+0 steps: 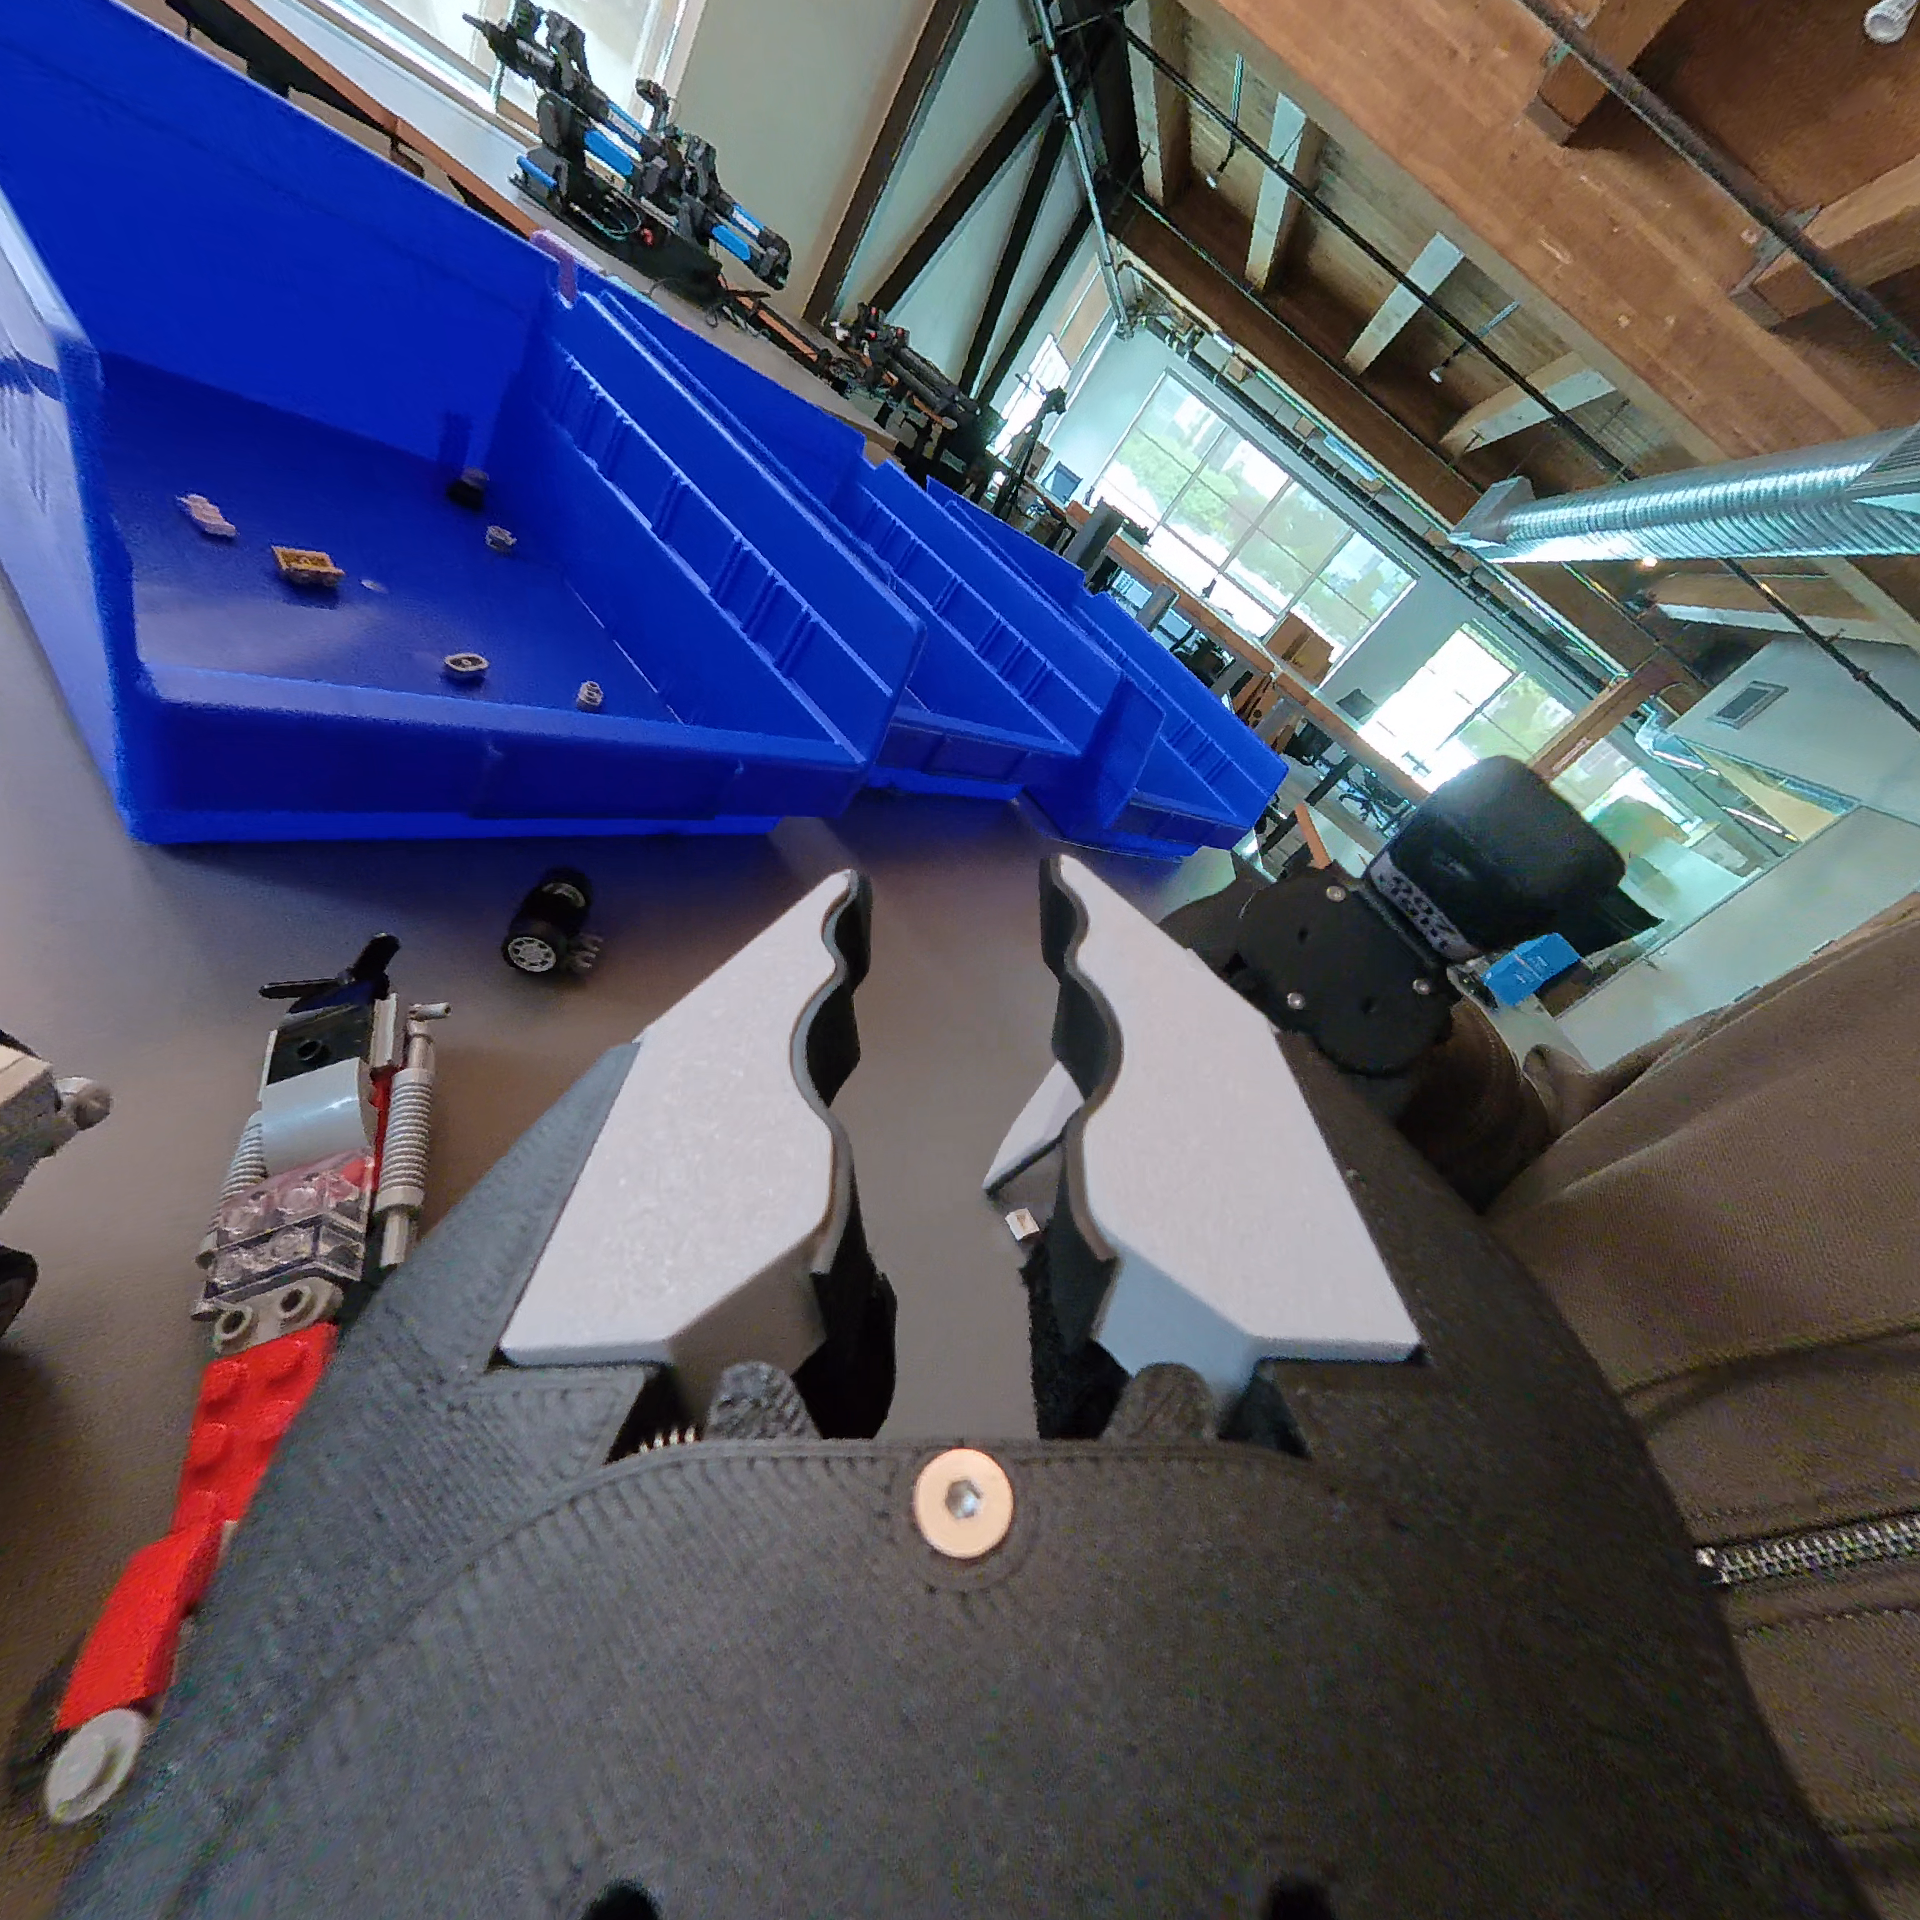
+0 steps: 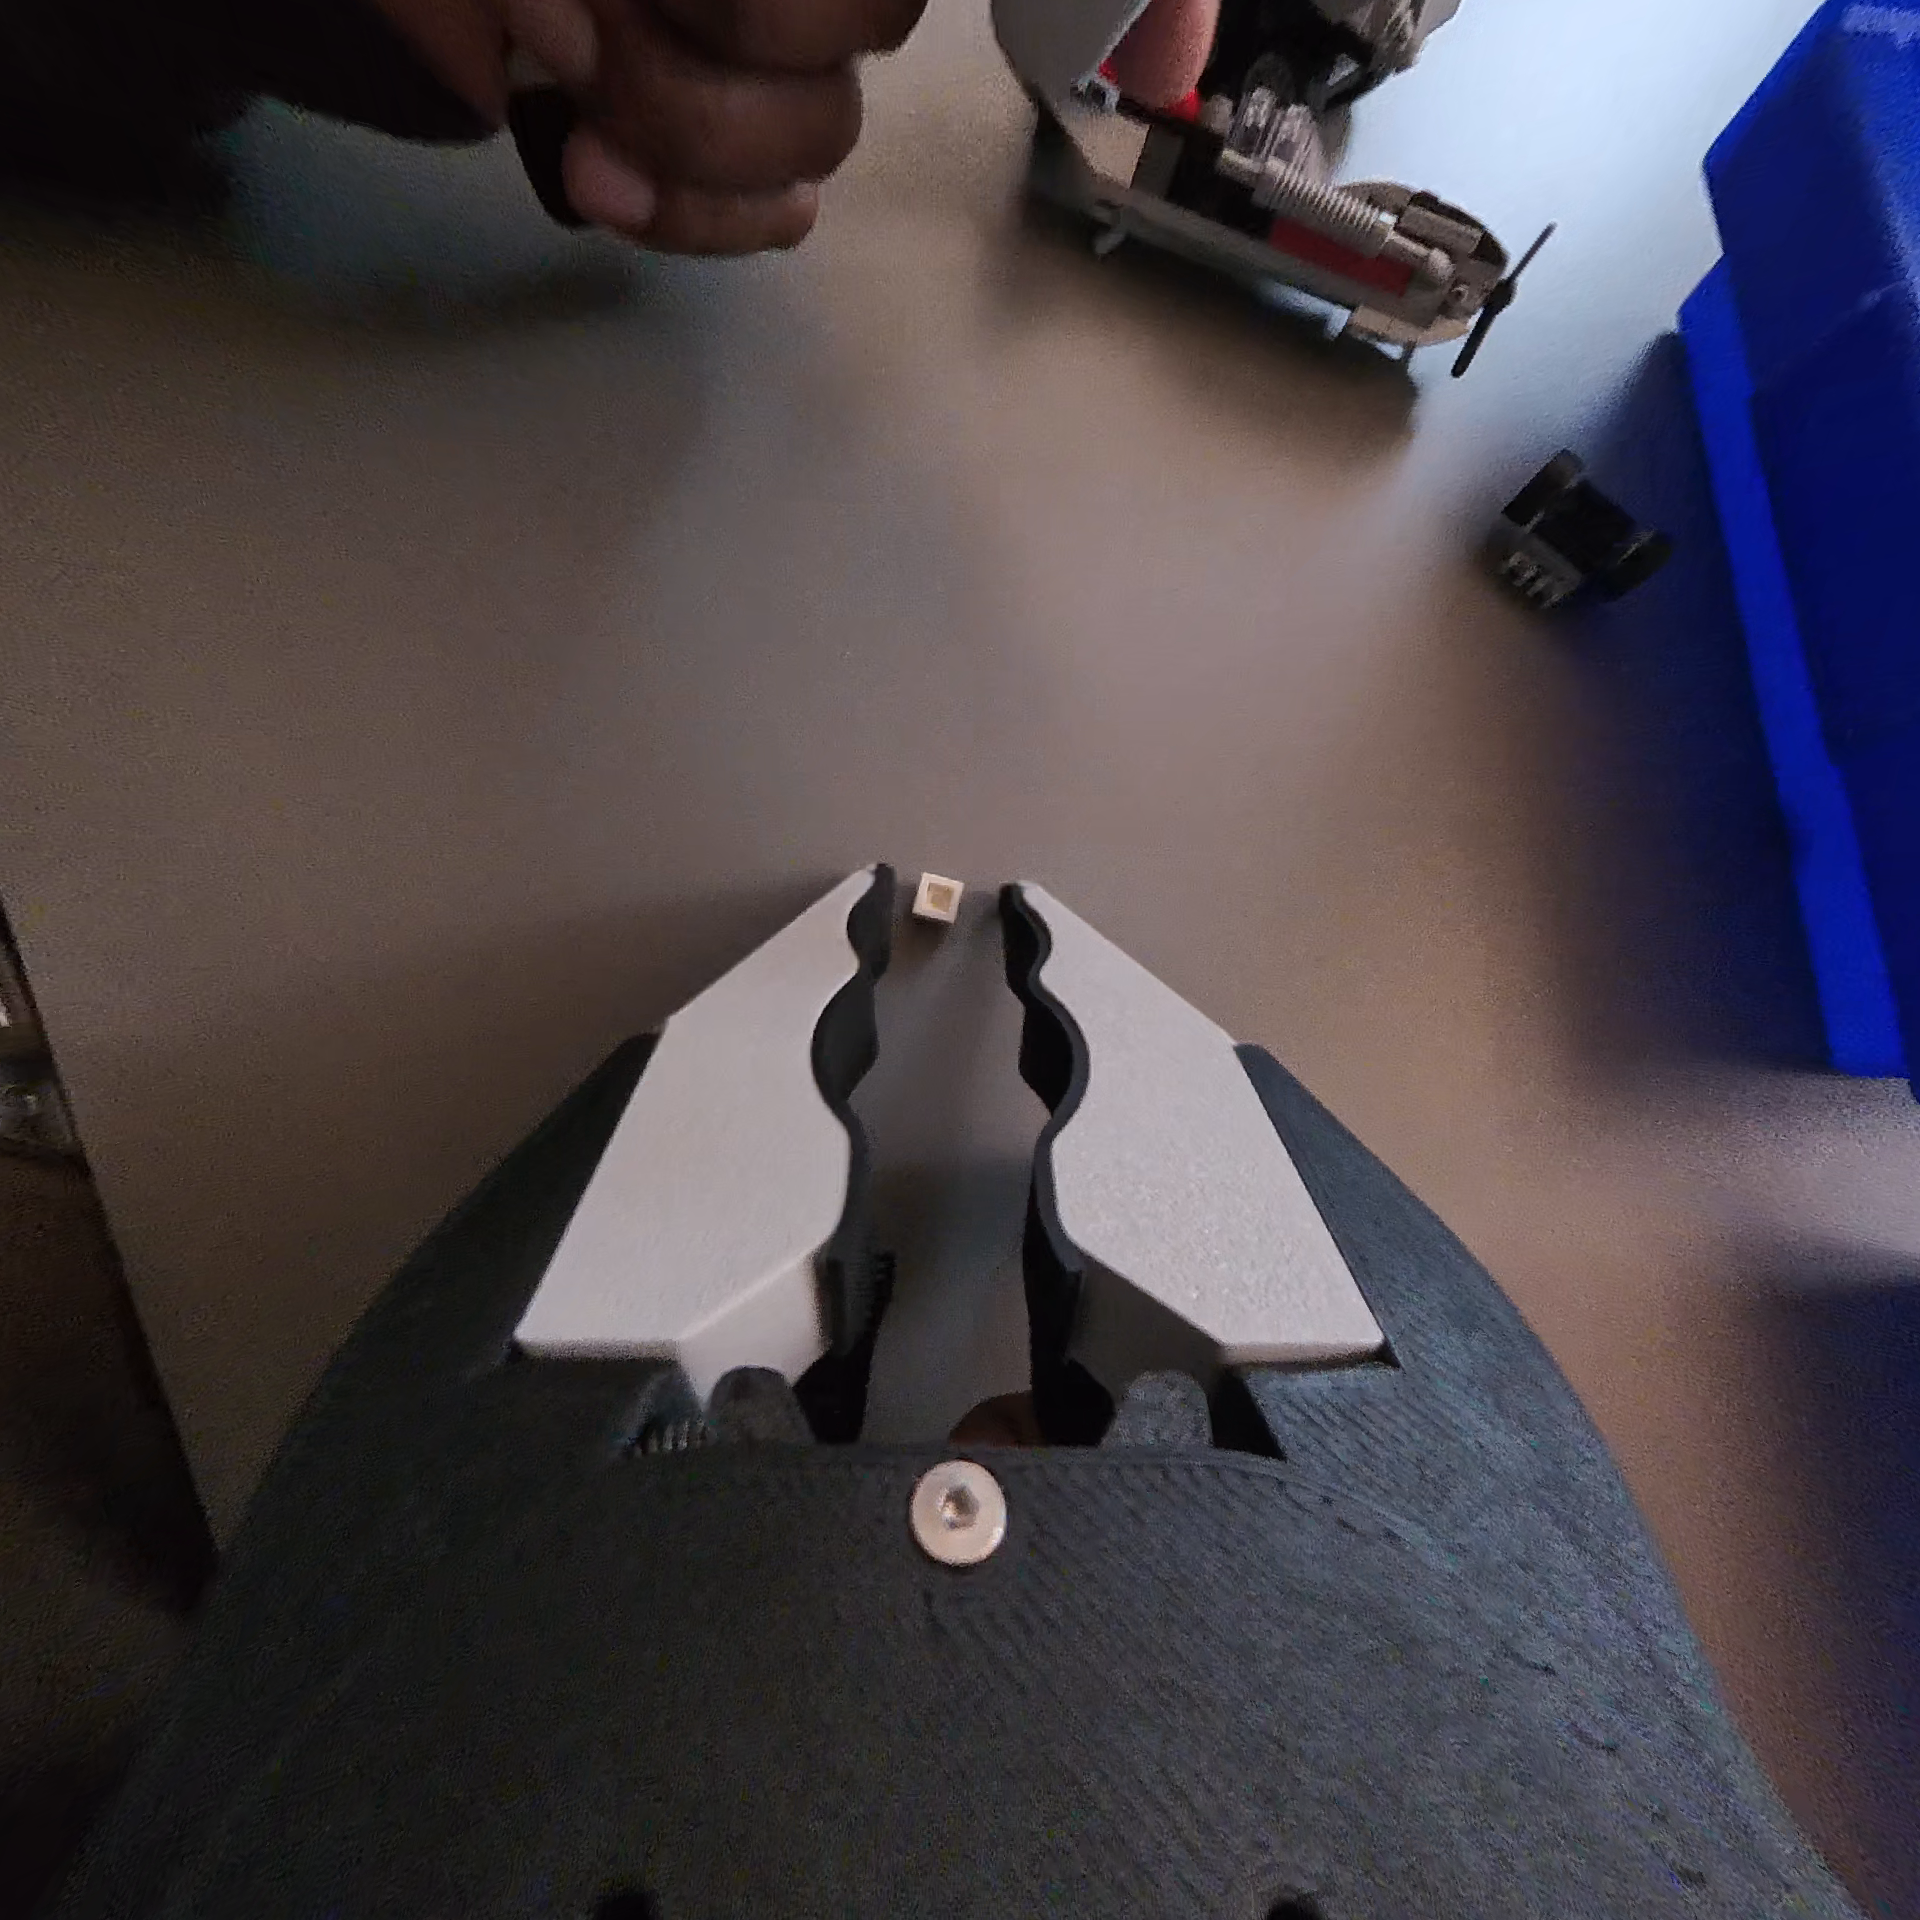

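Note:
My right gripper is open, low over the grey table. A tiny white square brick lies on the table between its fingertips, nearer the left pad, with a gap on each side. My left gripper is open with only bare table between its pads. It points toward a row of blue bins. A tiny white piece shows deep between its fingers, beside a grey finger below. A brick-built model with springs and red parts lies left of the left gripper; it also shows in the right wrist view.
A black wheel-and-axle piece lies in front of the bins, also in the right wrist view beside a blue bin. The large bin holds several small pieces. A hand is at the far side. Brown clothing is at the right. Some 12 centimetres of space lies between my two pairs of fingers.

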Demonstrator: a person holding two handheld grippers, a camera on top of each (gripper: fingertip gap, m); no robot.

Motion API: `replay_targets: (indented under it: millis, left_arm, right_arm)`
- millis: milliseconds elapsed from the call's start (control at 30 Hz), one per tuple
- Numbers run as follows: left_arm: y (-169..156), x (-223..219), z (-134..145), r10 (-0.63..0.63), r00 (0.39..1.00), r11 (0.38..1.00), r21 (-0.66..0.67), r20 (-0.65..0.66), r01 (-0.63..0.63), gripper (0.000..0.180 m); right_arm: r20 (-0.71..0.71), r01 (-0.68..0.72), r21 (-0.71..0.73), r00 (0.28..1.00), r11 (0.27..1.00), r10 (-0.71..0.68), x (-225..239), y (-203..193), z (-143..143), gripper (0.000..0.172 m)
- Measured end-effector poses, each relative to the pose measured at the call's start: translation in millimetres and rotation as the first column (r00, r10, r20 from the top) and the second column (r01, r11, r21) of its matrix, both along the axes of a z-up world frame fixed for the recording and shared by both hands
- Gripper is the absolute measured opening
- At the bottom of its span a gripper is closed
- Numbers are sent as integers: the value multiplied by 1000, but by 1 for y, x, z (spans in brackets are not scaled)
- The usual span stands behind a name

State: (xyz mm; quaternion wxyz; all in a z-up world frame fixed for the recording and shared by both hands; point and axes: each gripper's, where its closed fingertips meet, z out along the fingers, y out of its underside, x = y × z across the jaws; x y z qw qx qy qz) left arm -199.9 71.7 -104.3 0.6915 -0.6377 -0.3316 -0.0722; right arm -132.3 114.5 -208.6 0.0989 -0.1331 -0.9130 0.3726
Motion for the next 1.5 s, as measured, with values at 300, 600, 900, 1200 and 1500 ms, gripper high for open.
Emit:
replay_targets:
  millis: [300, 600, 900, 1200, 1500]
  left_arm:
    - [-4, -3, 2, 13, 1000, 1000, 9, 2, -13, 35]
    - [-6, -6, -1, 19, 1000, 1000, 2, 7, -19, 34]
    - [-10, -13, -10, 14, 999, 1000, -20, 42, -13, 34]
    - [-19, -21, -16, 40, 997, 999, -39, 63, -38, 34]
    - [-13, -19, -25, 16, 996, 999, -53, 91, -12, 34]
  right_arm:
    - [-177, 184, -82, 965, 979, -196, -60, 46, 50, 8]
    - [-358, 693, -127, 636, 710, -684, -216, 211, 113, 14]
    - [-394, 730, -11, 624, 683, -674, -227, 218, 82, 37]
    - [-458, 670, -59, 640, 740, -617, -225, 192, 82, 35]
    - [-497, 640, -77, 640, 764, -586, -226, 185, 86, 32]
